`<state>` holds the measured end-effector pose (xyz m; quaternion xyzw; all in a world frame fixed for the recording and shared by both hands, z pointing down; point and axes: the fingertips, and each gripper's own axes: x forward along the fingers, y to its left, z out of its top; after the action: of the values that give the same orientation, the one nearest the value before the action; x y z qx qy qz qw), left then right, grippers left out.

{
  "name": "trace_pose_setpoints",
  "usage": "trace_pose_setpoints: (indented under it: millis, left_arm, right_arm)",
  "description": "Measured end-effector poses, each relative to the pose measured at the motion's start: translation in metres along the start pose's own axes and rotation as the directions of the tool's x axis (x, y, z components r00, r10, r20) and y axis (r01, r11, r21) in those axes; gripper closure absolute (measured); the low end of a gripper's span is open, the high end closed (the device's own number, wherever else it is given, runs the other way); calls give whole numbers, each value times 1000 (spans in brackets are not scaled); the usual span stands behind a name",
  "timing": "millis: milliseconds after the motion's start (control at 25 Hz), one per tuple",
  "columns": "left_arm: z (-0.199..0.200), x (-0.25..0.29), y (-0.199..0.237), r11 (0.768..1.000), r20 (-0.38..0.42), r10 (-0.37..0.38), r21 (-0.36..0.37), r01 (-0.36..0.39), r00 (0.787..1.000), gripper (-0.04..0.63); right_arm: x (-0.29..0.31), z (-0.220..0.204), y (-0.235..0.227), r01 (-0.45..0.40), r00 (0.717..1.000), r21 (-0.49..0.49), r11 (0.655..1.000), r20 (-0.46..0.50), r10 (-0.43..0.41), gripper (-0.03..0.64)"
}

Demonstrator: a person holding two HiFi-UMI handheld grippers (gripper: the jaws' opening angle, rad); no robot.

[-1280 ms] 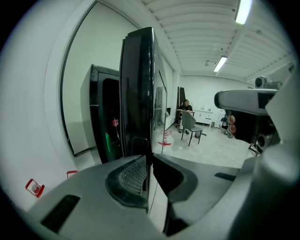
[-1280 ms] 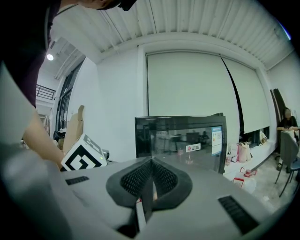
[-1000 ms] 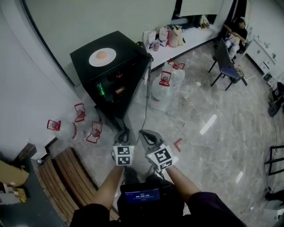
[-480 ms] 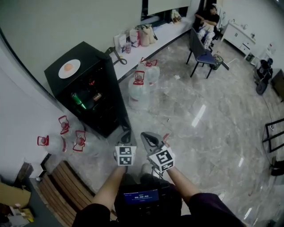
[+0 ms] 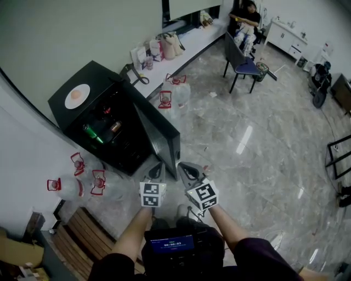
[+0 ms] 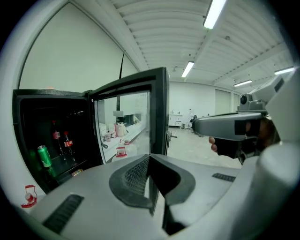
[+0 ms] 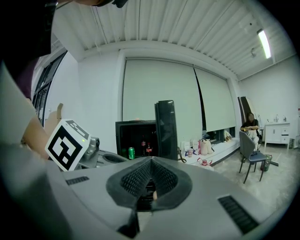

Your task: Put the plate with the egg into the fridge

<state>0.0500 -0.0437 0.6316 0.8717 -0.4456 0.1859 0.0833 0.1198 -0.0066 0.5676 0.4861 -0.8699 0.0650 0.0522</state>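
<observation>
A white plate with an egg (image 5: 77, 96) lies on top of the black fridge (image 5: 94, 88) at the left of the head view. The fridge door (image 5: 160, 138) stands swung out toward me, showing shelves with a green can (image 6: 44, 156) and bottles (image 6: 62, 139). My left gripper (image 5: 156, 171) is shut and empty, its tips just in front of the door's near edge (image 6: 159, 112). Beside it, my right gripper (image 5: 188, 171) is also shut on nothing. From the right gripper view (image 7: 151, 174) the fridge (image 7: 136, 138) stands well ahead.
Water jugs with red handles stand left of the fridge (image 5: 82, 184) and behind it (image 5: 173, 96). A wooden bench (image 5: 82, 236) lies at lower left. A low counter with bags (image 5: 164, 46), a blue chair (image 5: 241, 63) and a seated person (image 5: 244, 13) are at the back.
The fridge has shifted left in the head view and its door now stands swung out much wider. Both grippers stay side by side low in the view.
</observation>
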Motion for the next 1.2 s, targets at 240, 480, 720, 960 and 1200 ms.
trace_pose_setpoints:
  millis: [240,480,720,960,1200]
  left_arm:
    - [31,-18,33,998,83,53,-41,-50,995,588]
    - [81,-44,80,987,172,157,0,-159,973,587]
    - [121,-69,148,951,208,271,96,-295,940,586]
    - [150,-92,235,881,258,355,229,-413,899,586]
    - [172,-93,311,730,252,411,484,-482,876,584]
  right_arm:
    - [29,15,13,-100,995,-58,993,-2,100,609]
    - [80,53,27,-250,968,-109,962,-15,250,609]
    - [154,100,55,-469,882,-158,869,-130,452,609]
    - [242,156,89,-638,770,-238,733,-218,600,607]
    - [339,200,123,-721,693,-339,604,-326,643,607]
